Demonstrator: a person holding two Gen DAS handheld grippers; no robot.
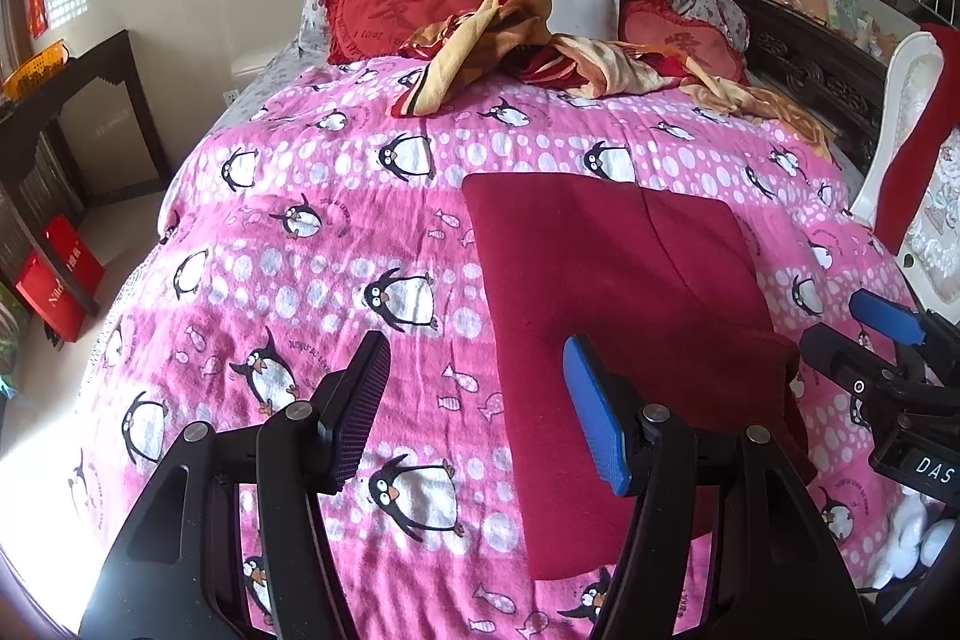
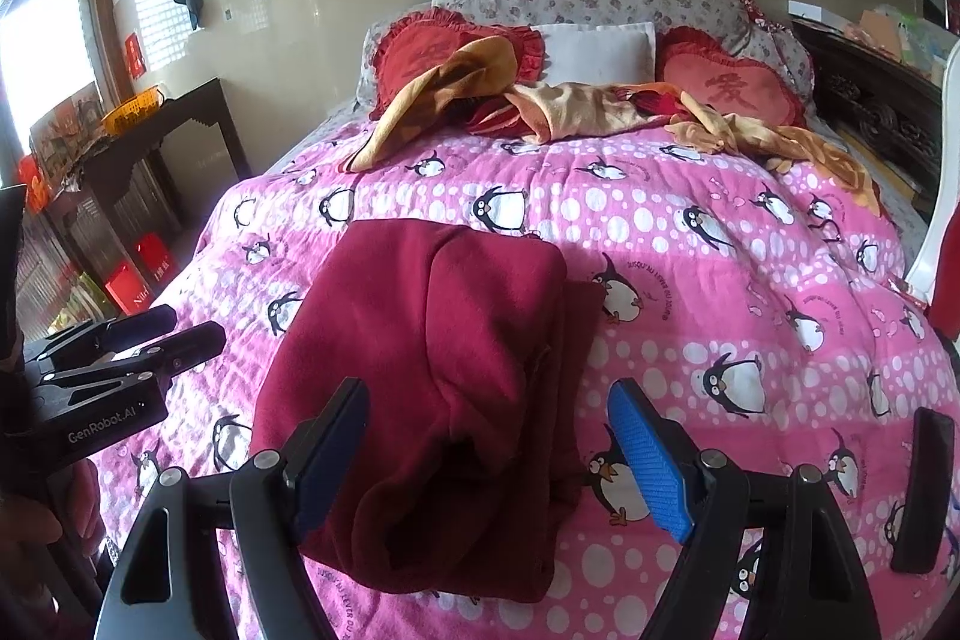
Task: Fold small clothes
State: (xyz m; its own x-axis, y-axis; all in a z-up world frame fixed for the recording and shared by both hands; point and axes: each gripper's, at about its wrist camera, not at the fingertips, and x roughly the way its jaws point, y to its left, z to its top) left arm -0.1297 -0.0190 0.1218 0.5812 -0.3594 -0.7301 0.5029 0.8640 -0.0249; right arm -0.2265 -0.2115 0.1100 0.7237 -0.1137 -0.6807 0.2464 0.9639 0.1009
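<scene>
A dark red garment (image 1: 630,316) lies partly folded on the pink penguin bedspread (image 1: 312,244). It also shows in the right wrist view (image 2: 444,376), with a folded layer on top and a bunched near end. My left gripper (image 1: 480,412) is open and empty, hovering above the garment's left edge. My right gripper (image 2: 489,460) is open and empty above the garment's near end. The right gripper shows at the right edge of the left wrist view (image 1: 864,346). The left gripper shows at the left edge of the right wrist view (image 2: 174,334).
Red heart pillows (image 1: 390,4), a white pillow (image 1: 585,4) and a crumpled yellow and red blanket (image 1: 516,40) lie at the head of the bed. A dark side table (image 1: 78,100) stands left. A white chair (image 1: 900,112) with red cloth stands right.
</scene>
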